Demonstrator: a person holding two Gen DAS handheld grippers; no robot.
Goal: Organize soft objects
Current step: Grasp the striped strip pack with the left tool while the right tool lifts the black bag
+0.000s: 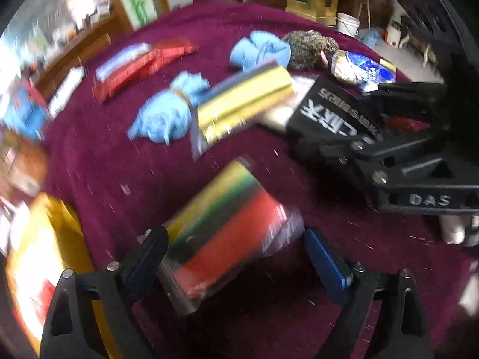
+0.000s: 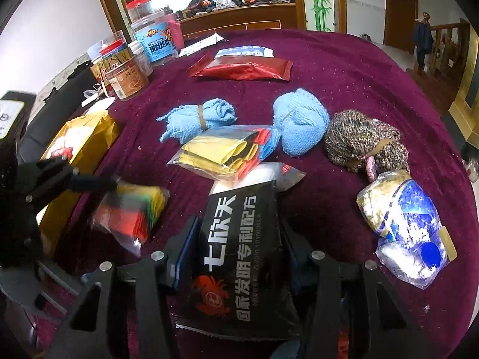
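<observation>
While most of the soft things lie scattered on the maroon velvet tablecloth point(image 2: 344, 68), you are, by my reading, only early in the sorting. Your right gripper point(image 2: 236, 251) is clamped on the black printed soft packet with white characters and a red crab point(image 2: 239, 257), one blue pad pressing each edge. Your left gripper point(image 1: 230, 257) has its jaws apart around the clear plastic bag of red, green and yellow folded sheets point(image 1: 221, 239); the left pad touches the bag and the right pad stands off it, so I judge it not gripped, though that view is blurred.

From the right wrist view, the rest sits loose with no clear grouping:
- At 12 o'clock of the black packet, a second clear bag of yellow, red and blue rolled sheets point(image 2: 227, 152), touching a white pouch point(image 2: 263, 176) that lies under the packet's far end.
- Beyond that, a light blue towel bundle tied with a band point(image 2: 197, 116), and at 1 o'clock a rounder light blue terry bundle point(image 2: 302, 122).
- At 2 o'clock a brown speckled knitted bundle point(image 2: 365, 143), and at 3 o'clock a crumpled clear bag with blue and gold print point(image 2: 407, 227).
- Far at 12 o'clock a shiny red foil pouch point(image 2: 242, 68).
- At 10 o'clock a yellow bag point(image 2: 83, 137), beside the left gripper.

Both towels sit near each other, which may be a start. Everything else looks left to do.
</observation>
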